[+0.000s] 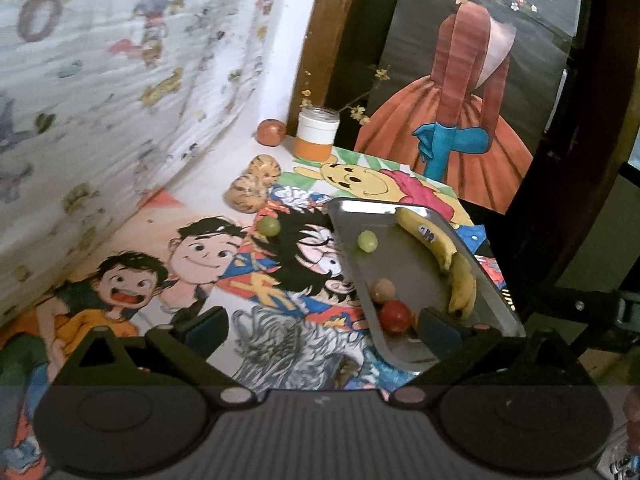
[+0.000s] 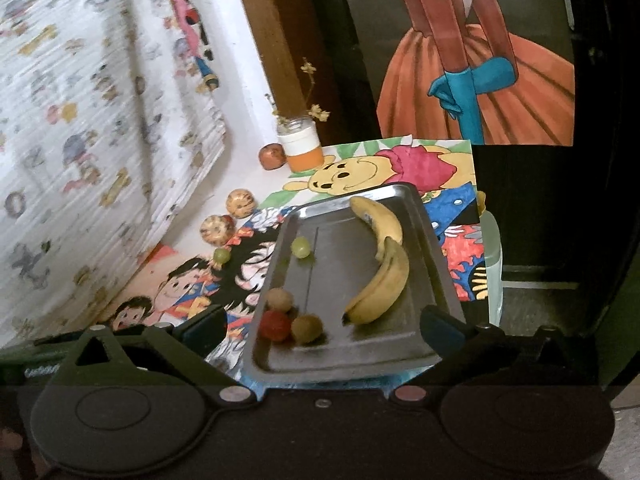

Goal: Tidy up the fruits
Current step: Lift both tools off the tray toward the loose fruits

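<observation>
Both claws, left (image 1: 324,330) & right (image 2: 324,326), stand wide w/ nothing held (bananas (image 2: 380,264) lie in tray (image 2: 432,216)).

Both wrist cameras look forward and downward over their own wide-spread tool fingers, from near the cartoon-covered tabletop (image 1: 200,248). The left view sits left of the rectangular steel tray (image 1: 400,276); the right view faces it squarely. Both share the tray, its two yellow bananas (image 2: 380,264) and the orange-and-white jar (image 2: 302,148).

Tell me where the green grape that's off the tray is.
In both wrist views the loose green grape lies on the cartoon drawings just left of the metal tray, directly below the two speckled round fruits.
</observation>
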Available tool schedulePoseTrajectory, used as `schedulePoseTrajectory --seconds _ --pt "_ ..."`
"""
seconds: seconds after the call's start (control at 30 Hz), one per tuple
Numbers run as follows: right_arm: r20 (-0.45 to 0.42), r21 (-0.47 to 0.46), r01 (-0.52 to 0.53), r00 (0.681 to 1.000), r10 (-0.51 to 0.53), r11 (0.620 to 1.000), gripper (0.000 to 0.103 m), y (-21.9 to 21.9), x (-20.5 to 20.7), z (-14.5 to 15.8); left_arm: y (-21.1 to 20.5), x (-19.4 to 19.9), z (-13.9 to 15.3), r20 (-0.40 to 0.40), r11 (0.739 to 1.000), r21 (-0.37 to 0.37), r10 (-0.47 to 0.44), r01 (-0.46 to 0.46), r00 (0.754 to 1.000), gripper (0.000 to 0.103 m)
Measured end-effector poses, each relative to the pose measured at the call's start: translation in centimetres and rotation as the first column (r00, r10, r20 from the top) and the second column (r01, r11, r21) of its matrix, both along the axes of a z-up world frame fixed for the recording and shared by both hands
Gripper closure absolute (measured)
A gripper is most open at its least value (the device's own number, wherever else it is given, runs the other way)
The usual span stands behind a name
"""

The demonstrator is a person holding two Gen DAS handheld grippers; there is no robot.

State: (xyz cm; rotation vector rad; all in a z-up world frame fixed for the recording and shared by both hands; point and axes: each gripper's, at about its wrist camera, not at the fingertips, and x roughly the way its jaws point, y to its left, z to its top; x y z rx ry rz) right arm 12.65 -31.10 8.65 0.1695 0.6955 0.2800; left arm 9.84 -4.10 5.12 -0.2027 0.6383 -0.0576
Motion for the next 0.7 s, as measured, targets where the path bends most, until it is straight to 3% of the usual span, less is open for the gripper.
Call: schedulePoseTrajectory --seconds 0.3,0.7 --pt "-0.061 -0.071 -0.031 0.998 0.026 0.997 0.001 1.9 -4.2 0.2 1.4 -2.8 0.0 -0.096 0.992 0.123 0.041 -0.029 0.994 0.000" --pt "-0.205 -0.124 -0.166 0.969 0.138 0.978 0.001 5.2 -5.7 -2.0 2.9 -5.2 -0.8 -0.162 0.983 0.181 0.041 -0.011 0.986 0.000"
